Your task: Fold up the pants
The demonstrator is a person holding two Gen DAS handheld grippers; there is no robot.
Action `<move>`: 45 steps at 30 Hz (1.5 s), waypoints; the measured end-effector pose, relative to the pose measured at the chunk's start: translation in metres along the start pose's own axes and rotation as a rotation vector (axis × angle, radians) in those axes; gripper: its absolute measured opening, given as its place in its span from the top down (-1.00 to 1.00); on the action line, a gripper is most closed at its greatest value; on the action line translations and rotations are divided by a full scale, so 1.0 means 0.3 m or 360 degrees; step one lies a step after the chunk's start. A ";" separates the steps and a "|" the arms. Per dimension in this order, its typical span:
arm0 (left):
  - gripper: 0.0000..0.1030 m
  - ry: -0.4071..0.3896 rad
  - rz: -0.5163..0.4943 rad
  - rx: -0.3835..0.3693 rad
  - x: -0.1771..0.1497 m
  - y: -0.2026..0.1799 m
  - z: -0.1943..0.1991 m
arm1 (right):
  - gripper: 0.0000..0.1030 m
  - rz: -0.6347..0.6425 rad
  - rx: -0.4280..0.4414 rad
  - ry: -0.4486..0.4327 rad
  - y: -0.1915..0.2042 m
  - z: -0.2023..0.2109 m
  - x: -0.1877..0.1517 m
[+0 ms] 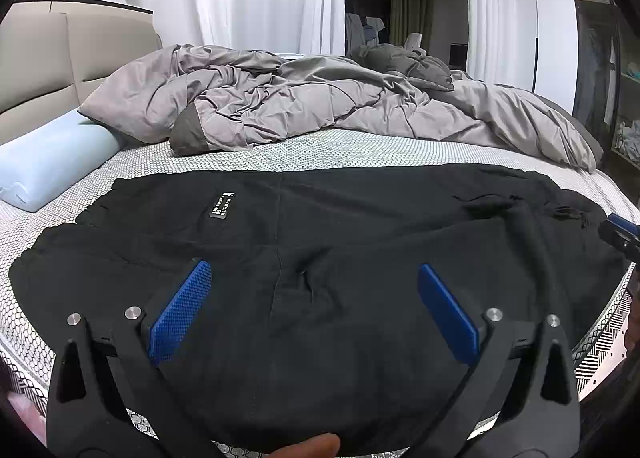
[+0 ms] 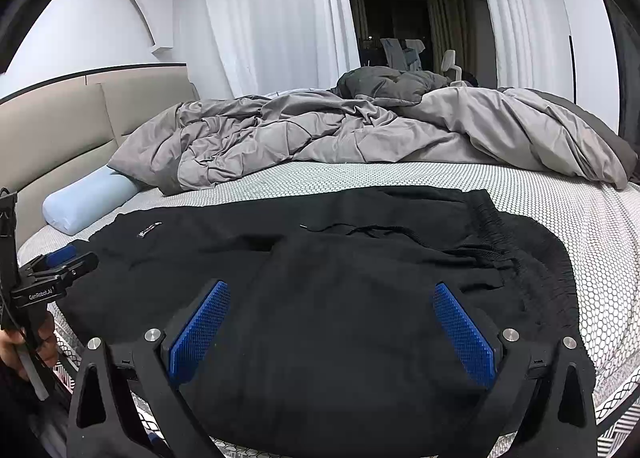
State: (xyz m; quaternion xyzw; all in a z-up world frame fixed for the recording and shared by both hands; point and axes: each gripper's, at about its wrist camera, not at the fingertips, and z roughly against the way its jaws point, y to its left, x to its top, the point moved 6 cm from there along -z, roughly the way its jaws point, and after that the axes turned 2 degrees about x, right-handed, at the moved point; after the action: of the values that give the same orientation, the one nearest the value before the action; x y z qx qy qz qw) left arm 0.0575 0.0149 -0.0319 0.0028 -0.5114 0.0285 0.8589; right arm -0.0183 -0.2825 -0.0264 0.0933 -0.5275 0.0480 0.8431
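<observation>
Label (image 1: pixel 223 205) clearer from left wrist

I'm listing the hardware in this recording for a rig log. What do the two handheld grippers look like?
Both match: the left gripper and right gripper have black plastic forked frames with triangular cut-outs, silver round bolts at the pivots, and blue knurled pads on the jaws. Seen from the right wrist camera, the left gripper's body carries white "GenRoboT.AI" lettering. No sleeves can be made out.

Both wrist views look low and close across the black pants (image 1: pixel 320 242) (left view further left) toward the curtains (image 2: pixel 260 17).
</observation>
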 end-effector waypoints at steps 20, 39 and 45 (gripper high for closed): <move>-0.99 0.0002 -0.0001 0.0005 -0.009 -0.005 -0.008 | -1.00 -0.0002 -0.0008 0.0002 -0.005 0.002 0.000; -0.99 0.0002 -0.0003 0.0003 -0.008 -0.011 -0.004 | -1.00 -0.0001 -0.0007 0.0003 -0.007 0.002 0.000; -0.99 0.0001 -0.0001 0.0005 -0.011 0.001 0.001 | -1.00 -0.0004 -0.0009 0.0004 -0.011 0.003 0.001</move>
State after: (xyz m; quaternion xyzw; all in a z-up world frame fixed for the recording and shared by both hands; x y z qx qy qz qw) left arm 0.0557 0.0151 -0.0348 0.0042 -0.5112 0.0290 0.8590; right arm -0.0184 -0.2860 -0.0262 0.0916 -0.5263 0.0457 0.8441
